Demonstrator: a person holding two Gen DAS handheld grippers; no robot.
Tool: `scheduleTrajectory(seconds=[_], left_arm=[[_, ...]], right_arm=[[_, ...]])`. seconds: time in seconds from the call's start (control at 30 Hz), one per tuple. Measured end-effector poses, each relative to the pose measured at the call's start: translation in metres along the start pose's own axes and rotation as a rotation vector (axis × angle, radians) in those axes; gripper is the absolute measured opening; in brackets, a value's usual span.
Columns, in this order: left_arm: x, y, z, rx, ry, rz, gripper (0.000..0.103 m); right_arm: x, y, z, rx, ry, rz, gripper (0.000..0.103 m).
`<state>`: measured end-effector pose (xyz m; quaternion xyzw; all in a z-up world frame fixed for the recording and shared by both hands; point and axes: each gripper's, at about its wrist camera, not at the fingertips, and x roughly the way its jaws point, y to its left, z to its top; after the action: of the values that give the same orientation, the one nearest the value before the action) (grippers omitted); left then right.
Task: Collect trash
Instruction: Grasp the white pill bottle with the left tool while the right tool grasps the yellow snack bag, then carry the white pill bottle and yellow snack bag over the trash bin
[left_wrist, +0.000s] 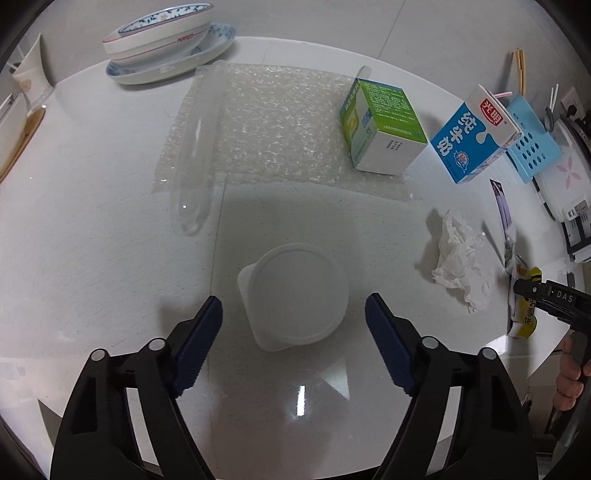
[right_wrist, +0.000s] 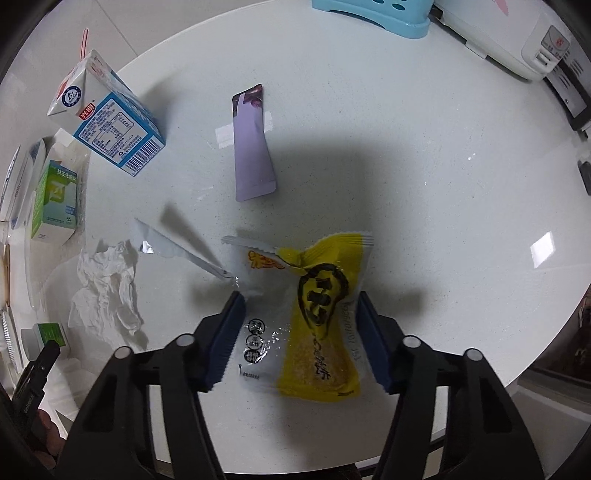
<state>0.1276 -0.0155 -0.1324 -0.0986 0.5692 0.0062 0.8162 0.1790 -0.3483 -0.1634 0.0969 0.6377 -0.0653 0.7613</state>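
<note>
Worktop: round, glossy white, speckled. Left gripper: jaws released, blue ribbed pads apart, flanking translucent white plastic cup, lidded, lying between jaws, touching neither. Crumpled tissue at 3 o'clock of cup; bubble wrap sheet at 12. Right gripper: yellow-and-clear crinkly snack wrapper between jaws, pads at both edges; firm pinch cannot tell. Lilac flat sachet at 12 o'clock of wrapper; blue milk carton at 10.
</note>
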Motion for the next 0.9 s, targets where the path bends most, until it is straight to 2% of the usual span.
scheduleTrajectory(seconds=[0.03,0.1,0.2,0.3,0.5,0.9], left_arm=[[0.001,-0.001,0.000,0.002,0.003,-0.003,0.071],[0.002,-0.002,0.001,0.005,0.011,-0.009,0.064],[0.003,-0.005,0.001,0.016,0.014,-0.004,0.053],[0.004,-0.009,0.001,0.029,0.018,-0.002,0.046],[0.004,-0.012,0.000,0.030,0.014,0.000,0.045],[-0.008,-0.022,-0.010,0.066,0.006,-0.009,0.043]], right_arm=[[0.000,0.000,0.000,-0.004,0.002,-0.009,0.048],[0.000,-0.001,0.002,-0.010,0.009,-0.024,0.035],[0.001,-0.003,0.004,-0.008,0.017,-0.020,0.025],[0.001,-0.006,0.005,-0.001,0.022,-0.005,0.021],[0.003,-0.012,0.004,0.000,0.017,0.018,0.017],[-0.019,-0.029,-0.008,0.003,-0.009,0.040,0.016]])
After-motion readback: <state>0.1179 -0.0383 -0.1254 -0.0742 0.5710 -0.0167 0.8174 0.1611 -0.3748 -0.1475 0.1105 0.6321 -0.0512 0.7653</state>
